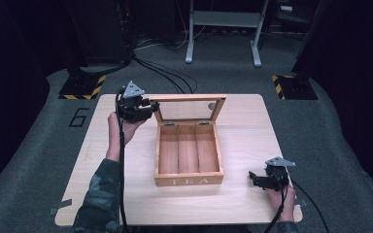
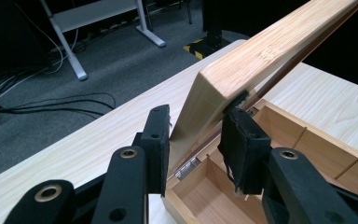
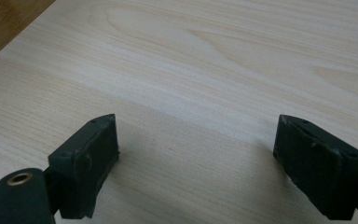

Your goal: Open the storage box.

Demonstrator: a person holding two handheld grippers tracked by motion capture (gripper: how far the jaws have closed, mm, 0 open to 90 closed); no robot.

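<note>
- A light wooden tea box [image 1: 189, 180] with the word TEA on its front sits in the middle of the pale wooden table [image 1: 243, 145].
- The box has three long empty slots side by side.
- Its wooden-framed lid with a clear window [image 1: 188, 108] stands up at the back, held on by small metal hinges.
- The left gripper [image 1: 151, 108], black with a grey three-cornered plate on top, is at the left corner of the lid.
- In the left gripper view, the left gripper [image 2: 193, 140] has its two jaws on both sides of the lid's [image 2: 256, 60] wooden edge. One pad touches the frame, and the other sits right next to it, so it looks like a pinch on the lid.
- A hand [image 1: 119, 127] in a green patterned sleeve holds this gripper, and a black cable hangs from it.
- The right gripper [image 1: 253, 178] rests low over the table, near the front right corner of the box but not touching it.
- In the right gripper view, the right gripper [image 3: 196, 158] has its jaws spread wide apart, with bare table [image 3: 205, 70] between them.
- The grey carpet floor [image 1: 24, 160] is around the table.
</note>
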